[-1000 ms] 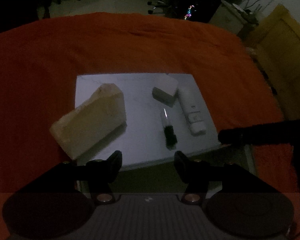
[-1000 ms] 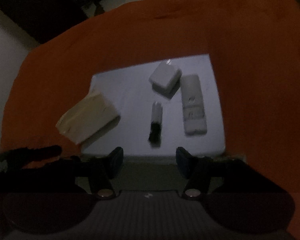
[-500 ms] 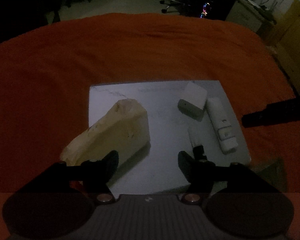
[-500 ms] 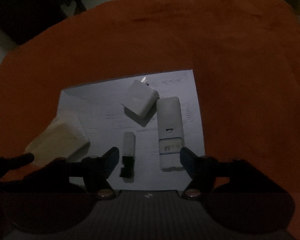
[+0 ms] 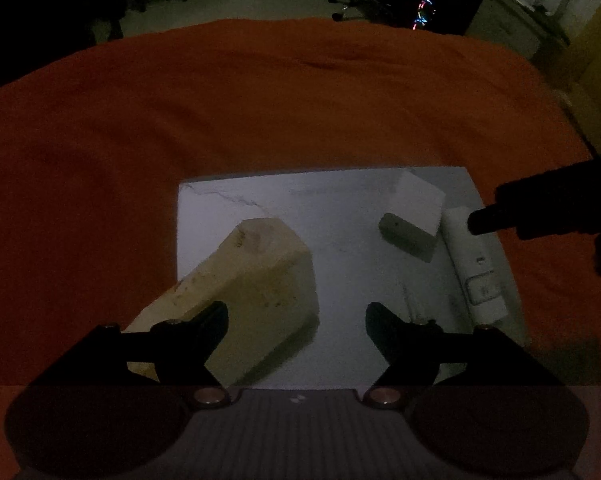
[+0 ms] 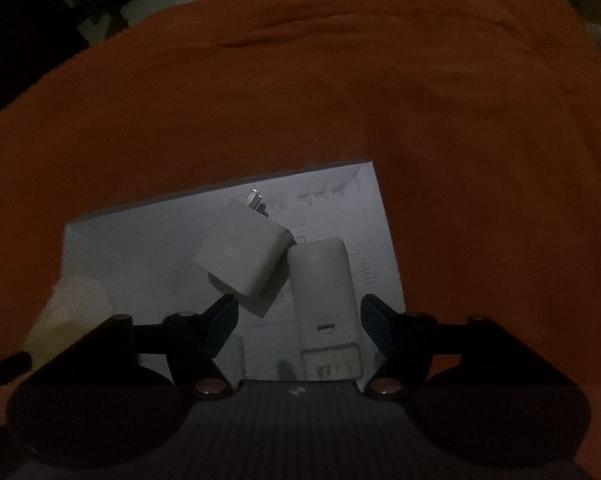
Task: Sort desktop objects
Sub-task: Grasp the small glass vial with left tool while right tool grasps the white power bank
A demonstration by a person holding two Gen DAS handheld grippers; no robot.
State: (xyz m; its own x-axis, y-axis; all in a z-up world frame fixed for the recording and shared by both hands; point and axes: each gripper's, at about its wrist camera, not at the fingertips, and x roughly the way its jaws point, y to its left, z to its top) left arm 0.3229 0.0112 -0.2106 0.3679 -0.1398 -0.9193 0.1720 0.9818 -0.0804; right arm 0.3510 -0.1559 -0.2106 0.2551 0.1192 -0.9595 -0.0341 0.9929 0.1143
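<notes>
Two claws gaping – left claw (image 5: 296, 314) just widened, right claw (image 6: 298, 312) over white remote (image 6: 324, 292), lengthwise toward camera

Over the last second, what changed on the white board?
Both claws came down closer: the left claw toward the yellow block, the right claw over the white remote; both jaws have just been opening, gripping nothing. The charger and board stayed put.
</notes>
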